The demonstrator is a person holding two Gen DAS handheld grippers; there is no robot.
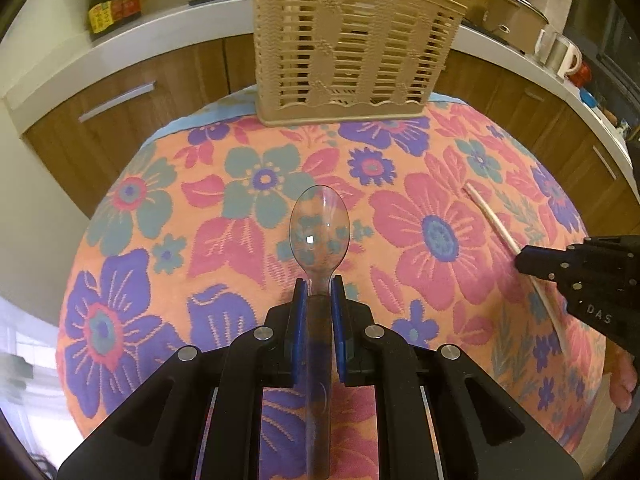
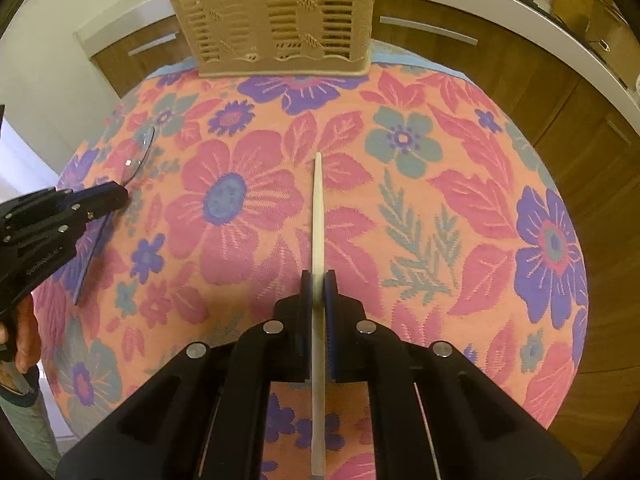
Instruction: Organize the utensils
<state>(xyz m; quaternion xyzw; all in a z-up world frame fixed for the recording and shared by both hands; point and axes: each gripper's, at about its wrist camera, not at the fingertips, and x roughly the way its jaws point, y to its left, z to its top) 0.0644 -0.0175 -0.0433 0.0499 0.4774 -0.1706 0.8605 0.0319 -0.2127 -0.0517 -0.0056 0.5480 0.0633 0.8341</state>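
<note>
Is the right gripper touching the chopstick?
Touching. The right wrist view shows the right gripper with jaws shut on the chopstick.

Clear glossy plastic spoon (image 1: 319,229); pale matt chopstick (image 2: 318,216); slatted beige plastic basket (image 1: 352,52); woven floral cloth (image 1: 240,184), rough-textured.

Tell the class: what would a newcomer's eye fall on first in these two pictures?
First, the bright floral tablecloth covering the whole table. At its far edge stands a tan slotted utensil basket. Nearer, the left gripper is shut on a clear plastic spoon, and the right gripper is shut on a pale chopstick.
</note>
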